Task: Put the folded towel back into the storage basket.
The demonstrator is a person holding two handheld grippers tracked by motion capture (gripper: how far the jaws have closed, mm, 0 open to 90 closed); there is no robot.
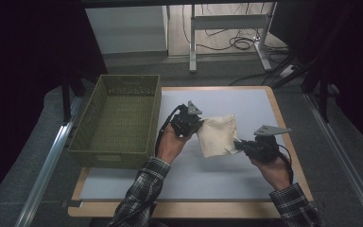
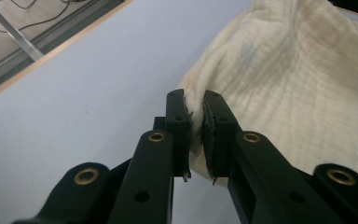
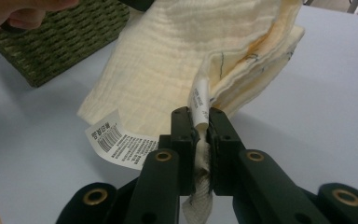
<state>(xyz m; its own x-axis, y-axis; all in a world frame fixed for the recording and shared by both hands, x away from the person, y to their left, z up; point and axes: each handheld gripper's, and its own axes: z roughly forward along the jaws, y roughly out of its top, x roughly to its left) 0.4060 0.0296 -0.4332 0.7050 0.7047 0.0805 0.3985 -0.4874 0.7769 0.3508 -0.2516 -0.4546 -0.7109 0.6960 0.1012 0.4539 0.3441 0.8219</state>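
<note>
A table [image 1: 283, 142] with a pale grey-white top and wooden edging carried a green woven basket [image 1: 118, 120], which sat at its left side, overhanging the edge

The basket [image 1: 118, 120] stands on the left part of the table [image 1: 246, 101], at its left edge. The cloth [image 1: 219, 134] hangs just right of the basket, between the left gripper [image 1: 194, 128] at its left edge and the right gripper [image 1: 238, 143] at its near right corner. A label [image 3: 116, 143] hangs from the cloth beside the right gripper.
</note>
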